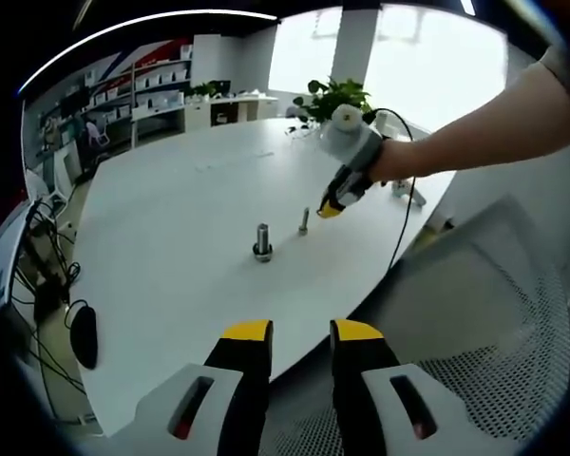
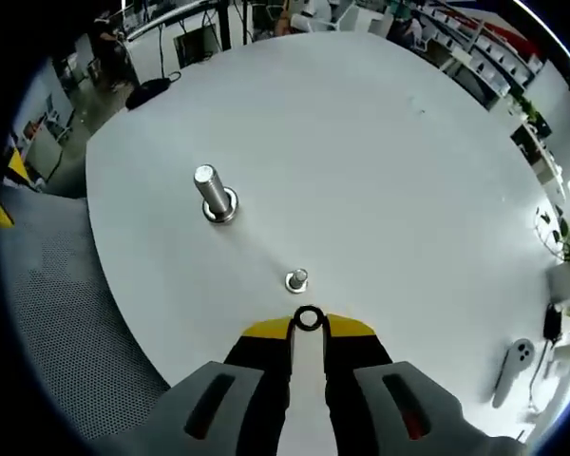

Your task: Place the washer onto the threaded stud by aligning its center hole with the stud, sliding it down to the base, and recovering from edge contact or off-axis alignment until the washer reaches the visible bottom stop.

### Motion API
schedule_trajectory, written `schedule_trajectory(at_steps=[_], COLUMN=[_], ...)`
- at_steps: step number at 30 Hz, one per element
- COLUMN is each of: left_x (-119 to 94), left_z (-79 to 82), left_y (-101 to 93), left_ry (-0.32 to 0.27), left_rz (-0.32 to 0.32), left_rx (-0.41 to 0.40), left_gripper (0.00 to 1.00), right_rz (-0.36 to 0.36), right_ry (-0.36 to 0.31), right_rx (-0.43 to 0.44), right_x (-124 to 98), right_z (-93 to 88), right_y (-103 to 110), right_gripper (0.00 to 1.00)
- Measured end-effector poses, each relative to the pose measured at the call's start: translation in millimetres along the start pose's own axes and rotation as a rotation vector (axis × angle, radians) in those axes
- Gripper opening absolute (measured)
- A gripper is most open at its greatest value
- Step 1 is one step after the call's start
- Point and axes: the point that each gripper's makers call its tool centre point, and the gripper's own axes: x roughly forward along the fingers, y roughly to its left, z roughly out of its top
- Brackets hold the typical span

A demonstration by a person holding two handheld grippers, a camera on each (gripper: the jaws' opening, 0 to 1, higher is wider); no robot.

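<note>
Washer point(image 2: 308, 319) in jaws, white table point(image 2: 380, 161)

The left gripper point(image 1: 299, 344) has two black jaws capped with yellow tips, each rising from a pale grey housing with a dark slot showing red inside. The right gripper point(image 2: 308, 328) is built the same way: yellow-tipped black jaws on grey housings with red-lit slots. Seen from the left gripper view, its grey body trails a thin black cable point(image 1: 406, 204), and the person's forearm point(image 1: 484, 128) behind it is bare.
</note>
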Motion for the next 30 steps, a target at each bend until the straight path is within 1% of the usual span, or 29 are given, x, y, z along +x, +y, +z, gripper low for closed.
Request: schedule_trajectory(at_steps=[3, 5, 8, 10, 12, 14, 17, 19, 23, 30], left_x=[0, -1, -1, -1, -1, -1, -1, -1, 0, 0], left_z=[0.7, 0.8, 1.3, 0.8, 0.7, 0.6, 0.2, 0.3, 0.3, -0.9], left_y=[-0.2, 0.1, 0.8, 0.8, 0.3, 0.5, 1.0, 1.3, 1.3, 1.7], left_ry=[-0.004, -0.005, -0.009, -0.006, -0.005, -0.005, -0.003, -0.004, -0.003, 0.004], left_rz=[-0.001, 0.001, 0.005, 0.004, 0.003, 0.004, 0.006, 0.007, 0.006, 0.009], left_rx=[0.001, 0.001, -0.002, -0.001, 0.001, 0.002, 0.001, -0.001, 0.001, 0.000], left_gripper=[0.22, 0.22, 0.22, 0.22, 0.22, 0.22, 0.22, 0.22, 0.22, 0.22], right_rz=[-0.002, -0.020, -0.020, -0.001, 0.005, 0.003, 0.016, 0.012, 0.022, 0.046], right_ry=[-0.052, -0.065, -0.090, -0.084, -0.075, -0.066, -0.066, -0.061, -0.046, -0.002], right_rx=[-0.032, -0.057, -0.058, -0.059, -0.078, -0.090, -0.068, -0.087, -0.096, -0.096], right_x=[-5, -8, -9, -6, -4, -2, 1, 2, 7, 20], right_z=[11.7, 16.2, 23.9, 25.6, 26.1, 24.7, 25.2, 25.4, 24.2, 19.9], right_y=[3, 2, 3, 8, 11, 10, 10, 11, 10, 12], right_gripper=[0.14, 0.14, 0.14, 0.14, 0.14, 0.14, 0.14, 0.14, 0.14, 0.14])
